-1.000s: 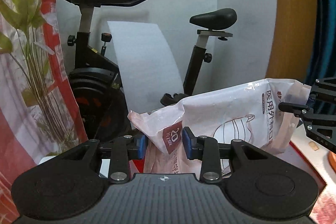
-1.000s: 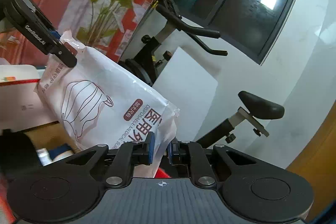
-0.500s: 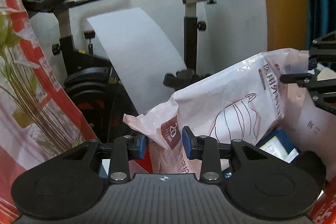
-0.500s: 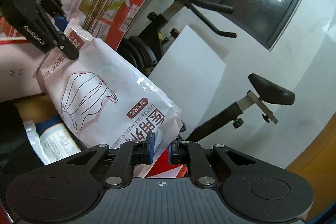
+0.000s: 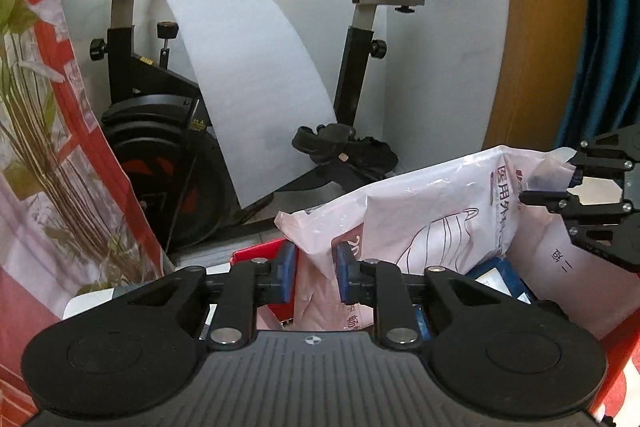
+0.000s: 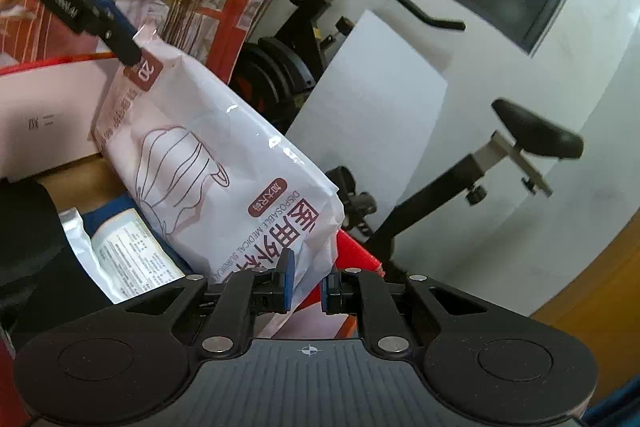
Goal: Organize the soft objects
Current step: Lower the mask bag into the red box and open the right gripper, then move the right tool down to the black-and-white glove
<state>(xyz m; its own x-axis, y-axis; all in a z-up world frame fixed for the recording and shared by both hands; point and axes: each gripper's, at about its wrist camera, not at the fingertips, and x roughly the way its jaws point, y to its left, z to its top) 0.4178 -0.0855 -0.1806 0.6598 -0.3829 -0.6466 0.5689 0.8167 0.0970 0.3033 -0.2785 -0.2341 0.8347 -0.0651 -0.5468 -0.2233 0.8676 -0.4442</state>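
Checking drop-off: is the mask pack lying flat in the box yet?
No. The mask pack is tilted, its lower part among the items in the red box, each end between a claw's pads.

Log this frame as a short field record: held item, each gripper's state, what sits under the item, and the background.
held item: pink mask pack, stretched between both grippers
left gripper: jaws have just been closing on the pack's corner
right gripper: shut on the pack's opposite edge
beneath: red-rimmed box holding a blue packet
background: exercise bike, white foam sheet leaning on it
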